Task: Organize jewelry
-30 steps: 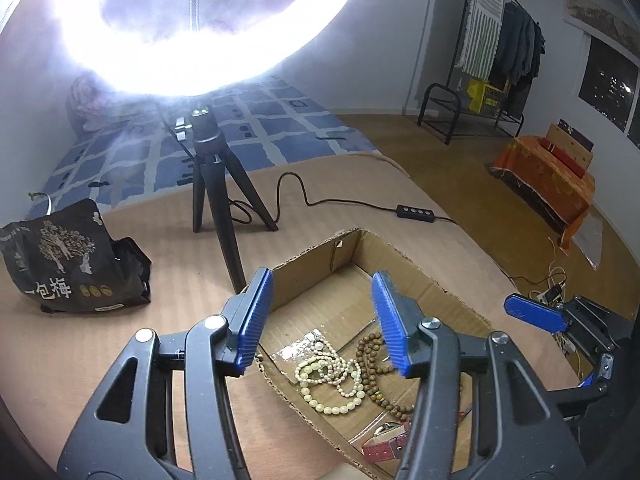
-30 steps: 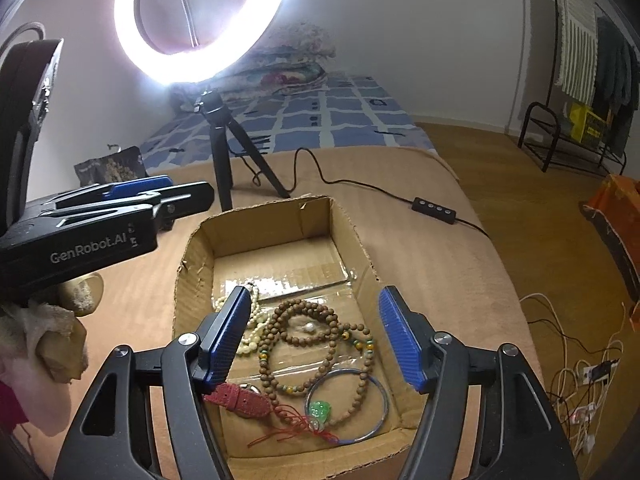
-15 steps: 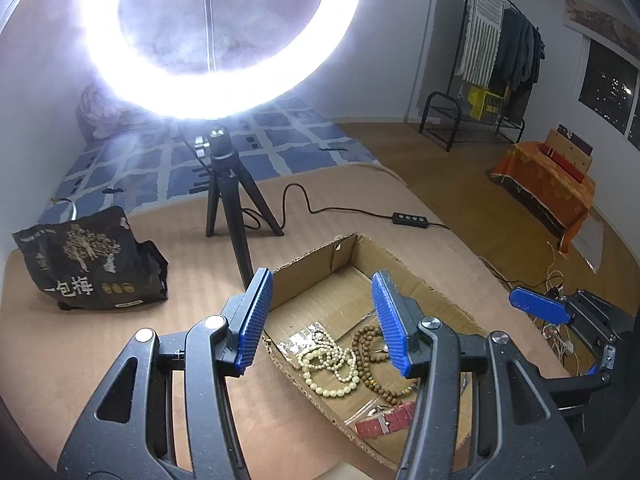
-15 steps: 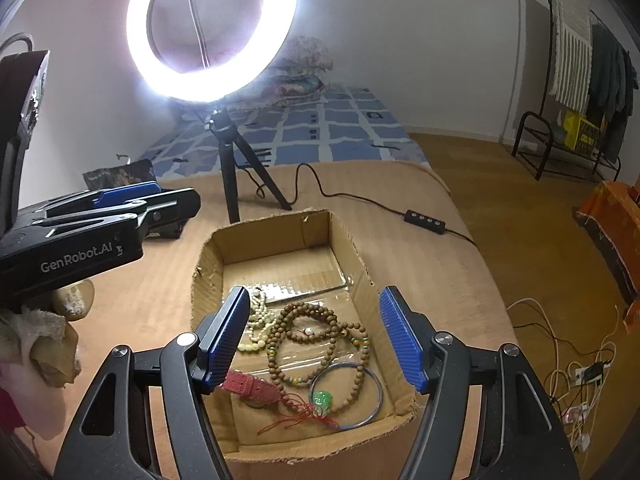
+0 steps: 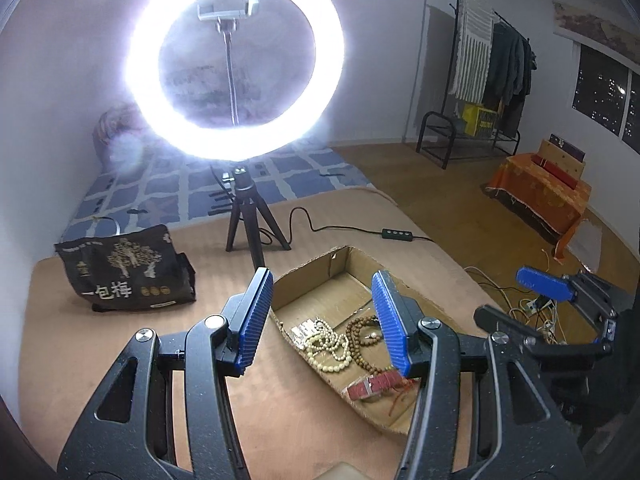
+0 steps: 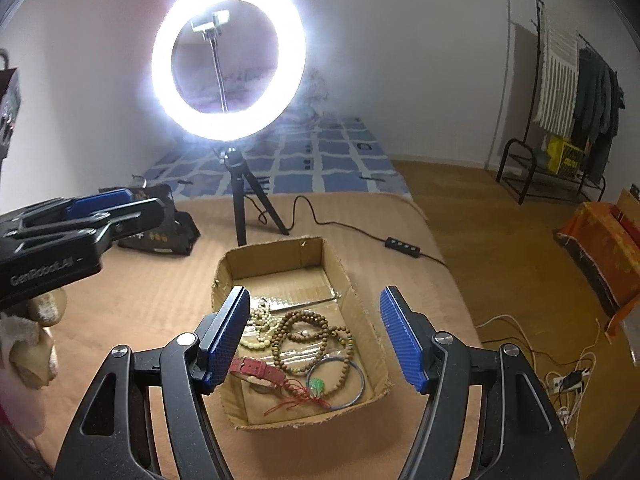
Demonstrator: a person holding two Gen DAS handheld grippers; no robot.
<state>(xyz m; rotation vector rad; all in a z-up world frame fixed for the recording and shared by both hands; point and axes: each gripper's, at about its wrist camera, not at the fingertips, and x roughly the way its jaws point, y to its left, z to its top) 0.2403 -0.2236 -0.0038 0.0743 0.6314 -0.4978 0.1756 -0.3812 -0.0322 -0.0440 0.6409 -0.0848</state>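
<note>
My left gripper [image 5: 322, 320] and right gripper [image 6: 316, 336] both hung wide apart, holding nothing, above the shallow brown cardboard box [image 6: 362, 312]. Inside lay the cream bead strand [image 5: 330, 344], brown wooden bead necklace [image 6: 308, 332] and red watch strap [image 6: 258, 368], tangled; I judged a slow descent on one piece best. Beyond, the black tripod ring light [image 6: 228, 60] glared.

Cream beads [image 5: 328, 346], brown beads [image 6: 304, 334], red strap [image 6: 256, 368], blue checked mattress [image 6: 320, 160], orange cloth [image 5: 548, 196].
</note>
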